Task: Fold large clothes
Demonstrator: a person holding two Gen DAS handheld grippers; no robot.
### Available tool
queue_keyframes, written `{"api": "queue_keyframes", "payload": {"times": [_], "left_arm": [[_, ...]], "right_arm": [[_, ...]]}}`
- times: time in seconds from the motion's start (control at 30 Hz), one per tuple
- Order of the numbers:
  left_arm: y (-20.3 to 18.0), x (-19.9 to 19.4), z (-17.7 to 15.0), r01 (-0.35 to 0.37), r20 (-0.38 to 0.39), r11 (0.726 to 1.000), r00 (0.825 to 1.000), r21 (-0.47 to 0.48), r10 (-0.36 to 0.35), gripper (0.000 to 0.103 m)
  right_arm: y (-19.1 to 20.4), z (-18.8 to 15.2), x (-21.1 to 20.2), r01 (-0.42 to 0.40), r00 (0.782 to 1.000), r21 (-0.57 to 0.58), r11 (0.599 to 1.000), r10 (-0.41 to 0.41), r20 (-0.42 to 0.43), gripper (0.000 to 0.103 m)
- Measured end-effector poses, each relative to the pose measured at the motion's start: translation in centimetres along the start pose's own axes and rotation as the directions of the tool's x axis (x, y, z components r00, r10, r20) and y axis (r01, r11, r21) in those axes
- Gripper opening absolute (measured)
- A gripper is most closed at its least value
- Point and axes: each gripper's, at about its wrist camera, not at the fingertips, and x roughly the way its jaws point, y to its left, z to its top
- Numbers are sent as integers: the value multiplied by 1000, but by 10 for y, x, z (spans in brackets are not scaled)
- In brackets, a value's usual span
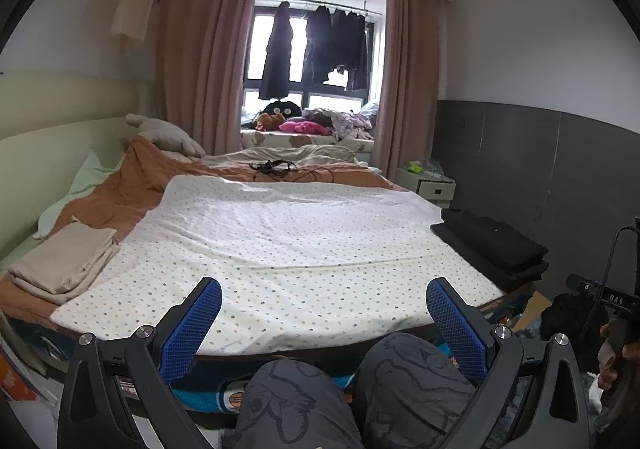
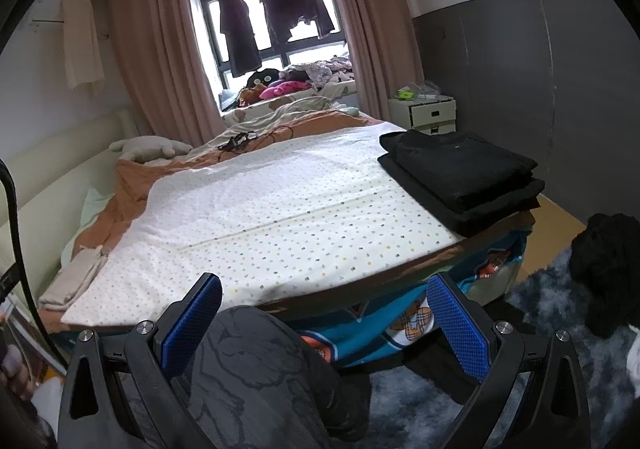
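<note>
A spotted sheet (image 1: 280, 249) lies spread flat over the bed (image 2: 400, 289), reaching its near edge. Folded black clothes (image 2: 460, 173) are stacked on the bed's right corner, folded beige cloth (image 1: 64, 261) on its left. Left tongs (image 1: 324, 313) and right tongs (image 2: 324, 313) hang apart and empty above the person's knees (image 1: 360, 389).

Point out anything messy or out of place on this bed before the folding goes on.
A tangle of black cables lies loose on the orange blanket near the far end. A black garment sits heaped on the floor rug. The folded black stack and beige stack look tidy.
</note>
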Motion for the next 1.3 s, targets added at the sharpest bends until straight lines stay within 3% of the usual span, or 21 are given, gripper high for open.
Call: {"api": "queue_keyframes", "payload": {"times": [1.3], "left_arm": [[2,-4,-2,14,-5,1000,1000,-8,-14,103]], "right_arm": [[11,9,-8,8,1000,-26,1000,-7,26,103]]}}
